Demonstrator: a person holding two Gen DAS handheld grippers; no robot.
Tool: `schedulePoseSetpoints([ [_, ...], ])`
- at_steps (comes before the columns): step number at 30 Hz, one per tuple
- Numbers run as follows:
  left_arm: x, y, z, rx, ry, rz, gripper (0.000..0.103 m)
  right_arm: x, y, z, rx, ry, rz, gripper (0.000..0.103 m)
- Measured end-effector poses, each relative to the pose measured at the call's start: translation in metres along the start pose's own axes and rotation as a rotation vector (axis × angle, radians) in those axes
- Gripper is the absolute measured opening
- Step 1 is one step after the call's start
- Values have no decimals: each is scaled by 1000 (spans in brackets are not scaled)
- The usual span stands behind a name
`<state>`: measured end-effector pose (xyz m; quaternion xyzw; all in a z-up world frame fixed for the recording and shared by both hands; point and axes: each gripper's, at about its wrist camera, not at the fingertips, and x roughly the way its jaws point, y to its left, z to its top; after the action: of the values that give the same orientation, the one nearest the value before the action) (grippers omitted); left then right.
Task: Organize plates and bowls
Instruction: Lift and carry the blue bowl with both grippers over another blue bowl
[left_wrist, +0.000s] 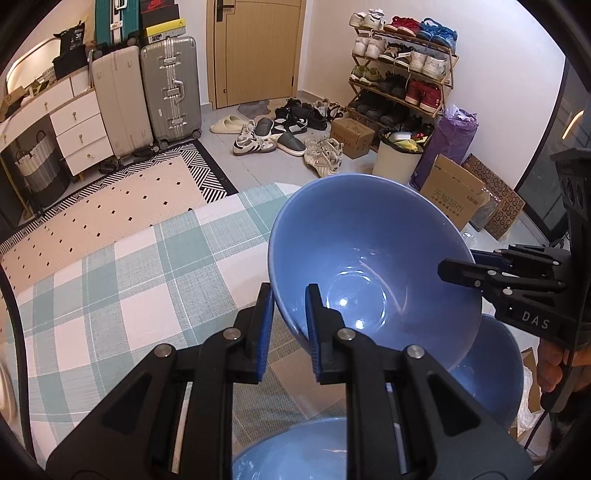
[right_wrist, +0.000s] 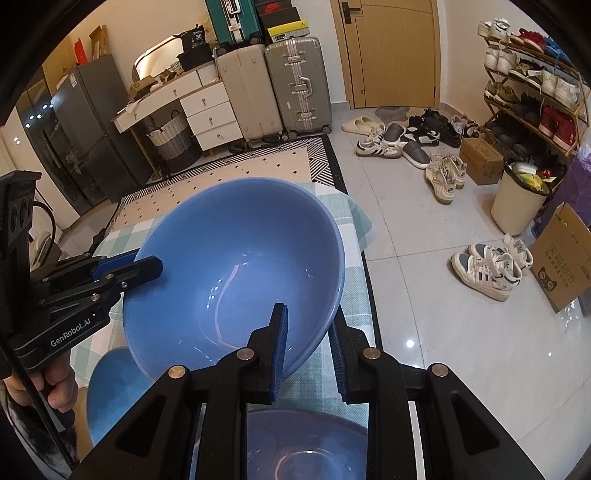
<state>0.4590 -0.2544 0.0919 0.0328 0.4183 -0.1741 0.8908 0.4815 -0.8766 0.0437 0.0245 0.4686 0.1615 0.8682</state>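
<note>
A large blue bowl (left_wrist: 369, 266) (right_wrist: 236, 266) hangs tilted above the table, held from both sides. My left gripper (left_wrist: 290, 291) is shut on its left rim, one blue pad inside and one outside; the right wrist view shows it (right_wrist: 147, 260) at the left. My right gripper (right_wrist: 308, 314) is shut on the opposite rim and appears in the left wrist view (left_wrist: 448, 271) at the right. Two more blue bowls rest on the table below: one (left_wrist: 291, 450) (right_wrist: 306, 443) under the fingers, another (left_wrist: 491, 369) (right_wrist: 114, 391) beside it.
A green-and-white checked cloth (left_wrist: 129, 277) (right_wrist: 358, 288) covers the table. Beyond its far edge lie a patterned rug (left_wrist: 110, 206), loose shoes (right_wrist: 491, 273), a white bin (right_wrist: 521, 203), cardboard boxes (left_wrist: 454, 195), suitcases (left_wrist: 170, 88) and a shoe rack (left_wrist: 402, 74).
</note>
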Motion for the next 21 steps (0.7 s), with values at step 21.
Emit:
schedulePoseSetpoints([
  [21,-108,-14,-14,-4,-86,26,14,-66,40,-4,-43,-78,30,23],
])
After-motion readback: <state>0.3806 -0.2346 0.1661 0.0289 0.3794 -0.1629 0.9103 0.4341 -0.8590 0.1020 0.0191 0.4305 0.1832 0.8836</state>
